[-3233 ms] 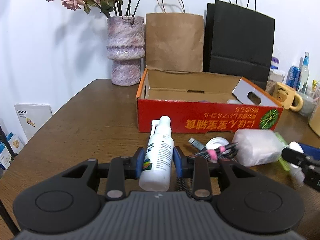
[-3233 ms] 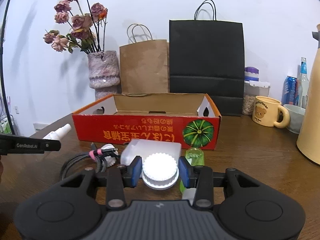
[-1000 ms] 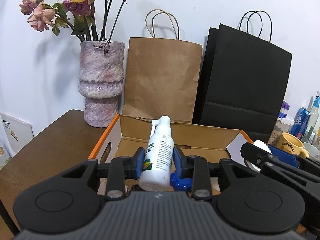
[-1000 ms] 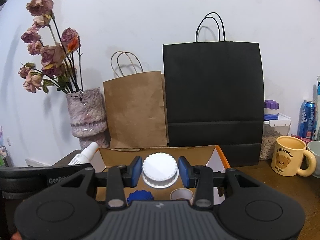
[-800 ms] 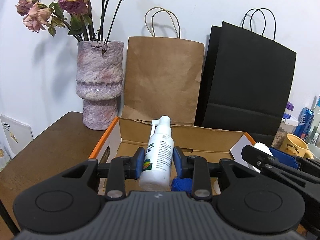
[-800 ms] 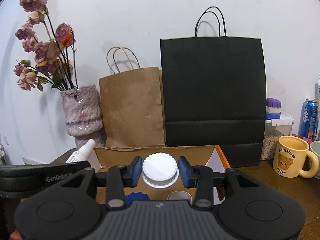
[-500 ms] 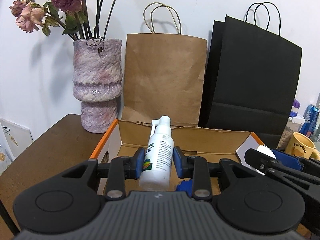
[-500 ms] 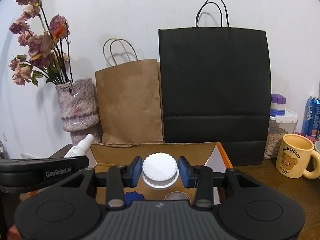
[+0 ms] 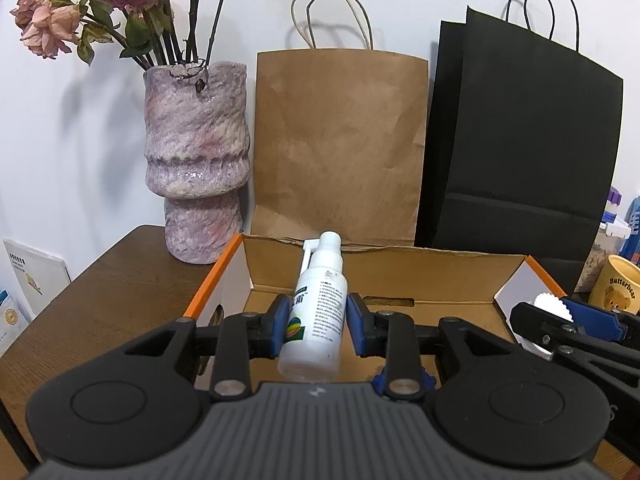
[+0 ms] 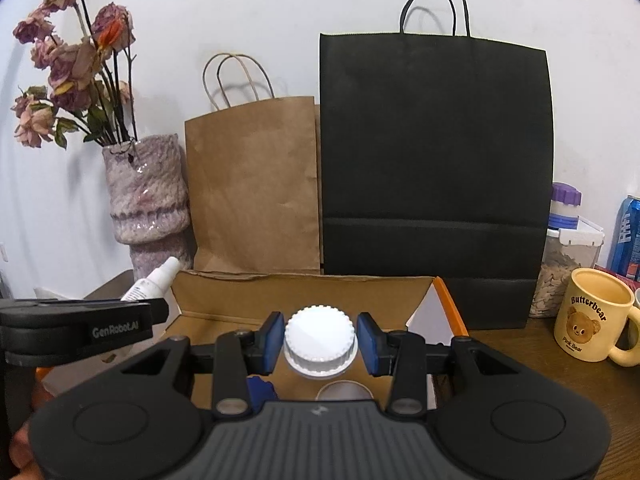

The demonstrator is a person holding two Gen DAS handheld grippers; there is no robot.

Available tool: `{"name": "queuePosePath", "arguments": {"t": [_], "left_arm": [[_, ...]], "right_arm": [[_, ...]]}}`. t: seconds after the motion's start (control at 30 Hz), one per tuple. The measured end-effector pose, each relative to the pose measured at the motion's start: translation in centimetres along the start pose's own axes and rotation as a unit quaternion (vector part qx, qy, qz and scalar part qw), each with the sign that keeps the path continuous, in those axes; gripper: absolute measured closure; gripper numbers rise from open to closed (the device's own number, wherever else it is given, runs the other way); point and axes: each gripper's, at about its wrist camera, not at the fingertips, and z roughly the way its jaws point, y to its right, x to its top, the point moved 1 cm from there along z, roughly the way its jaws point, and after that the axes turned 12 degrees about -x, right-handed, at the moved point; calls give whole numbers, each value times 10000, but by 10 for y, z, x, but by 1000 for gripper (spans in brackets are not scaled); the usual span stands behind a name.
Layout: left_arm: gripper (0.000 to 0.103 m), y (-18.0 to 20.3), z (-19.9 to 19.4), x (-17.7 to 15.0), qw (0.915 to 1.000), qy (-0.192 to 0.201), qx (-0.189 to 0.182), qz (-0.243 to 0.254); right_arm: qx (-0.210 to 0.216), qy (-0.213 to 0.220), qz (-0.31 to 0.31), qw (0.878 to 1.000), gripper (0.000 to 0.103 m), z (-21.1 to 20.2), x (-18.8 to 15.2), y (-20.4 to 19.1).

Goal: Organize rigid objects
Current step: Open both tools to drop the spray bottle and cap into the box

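Observation:
My left gripper [image 9: 318,326] is shut on a white spray bottle [image 9: 316,312] with a green label, nozzle pointing away, held above the left half of an open cardboard box [image 9: 384,268] with orange edges. My right gripper [image 10: 320,338] is shut on a white ribbed cap [image 10: 320,338] of a container hidden below, held over the same box [image 10: 304,288]. In the box lie a blue object [image 10: 260,390] and a round pale lid [image 10: 342,392]. The right gripper shows at the right edge of the left wrist view [image 9: 576,332]; the spray bottle [image 10: 154,280] shows at the left of the right wrist view.
Behind the box stand a brown paper bag [image 9: 340,148], a black paper bag [image 10: 434,168] and a mottled purple vase [image 9: 196,156] with dried roses. A yellow bear mug [image 10: 592,318], a seed jar [image 10: 564,256] and a blue can [image 10: 630,236] stand to the right on the wooden table [image 9: 104,292].
Both grippers have carried their objects from the table in front of the box to above its inside, and over the last second moved further toward the bags and slightly lower.

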Motion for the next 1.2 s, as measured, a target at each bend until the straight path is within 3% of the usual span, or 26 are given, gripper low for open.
{"name": "queuePosePath", "arguments": {"t": [0.13, 0.17, 0.2, 0.23, 0.27, 0.33, 0.37, 0.47, 1.2], "left_arm": [[70, 0, 1, -1, 10000, -25, 38, 47], [63, 0, 0, -1, 10000, -10, 61, 38], [45, -1, -1, -1, 10000, 5, 70, 15], [36, -2, -2, -1, 9999, 47, 103, -19], [21, -2, -3, 0, 9998, 99, 162, -22], [5, -2, -5, 0, 9995, 170, 258, -4], [0, -3, -5, 1, 9995, 188, 260, -36], [0, -5, -4, 2, 9995, 148, 247, -107], [0, -4, -11, 1, 9996, 143, 217, -135]], "right_arm": [[-38, -77, -69, 9999, 64, 3, -1, 1], [-40, -100, -68, 9999, 64, 4, -2, 2], [-35, -120, -42, 9999, 63, 5, -2, 3], [-34, -147, -3, 9999, 52, 6, -3, 5], [-53, -162, 66, 9998, 32, 6, -3, 7], [-117, -113, 172, 9997, 10, 6, -3, 11], [-115, -95, 193, 9997, 8, 5, -3, 13], [-108, -95, 296, 9995, 0, 5, -3, 18], [-194, 9, 156, 9997, 0, -9, 0, 16]]}}
